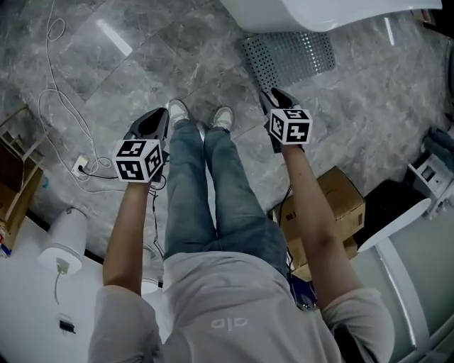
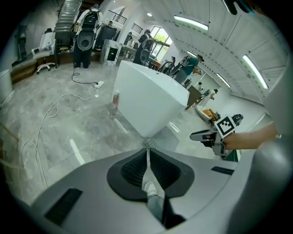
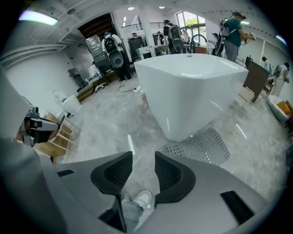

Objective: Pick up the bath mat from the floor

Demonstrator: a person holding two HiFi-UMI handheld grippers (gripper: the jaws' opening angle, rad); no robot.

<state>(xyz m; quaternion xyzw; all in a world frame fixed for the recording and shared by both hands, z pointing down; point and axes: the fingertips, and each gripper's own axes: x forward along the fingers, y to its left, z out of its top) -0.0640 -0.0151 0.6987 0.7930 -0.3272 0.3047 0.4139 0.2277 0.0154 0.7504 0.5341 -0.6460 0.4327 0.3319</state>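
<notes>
Grey perforated rubber bath mat (image 1: 287, 57), one o'clock, looks limp; pinch its near edge; left gripper (image 1: 156, 120) jaws together, right gripper (image 1: 274, 98) jaws apart.

Bath mat (image 1: 287, 57) is lying on the floor (image 1: 142, 64), far side, just before the bathtub (image 1: 319, 10). Shoes (image 1: 223, 118) are standing nearer, left of the mat. Right gripper (image 1: 273, 98) is hanging at the mat's near edge, and left gripper (image 1: 159, 119) is hanging left of the shoes. Cable (image 1: 53, 85) is trailing over the floor's left part to a power strip (image 1: 80, 167). Cardboard box (image 1: 333, 202) is sitting behind the person, on the right.
</notes>
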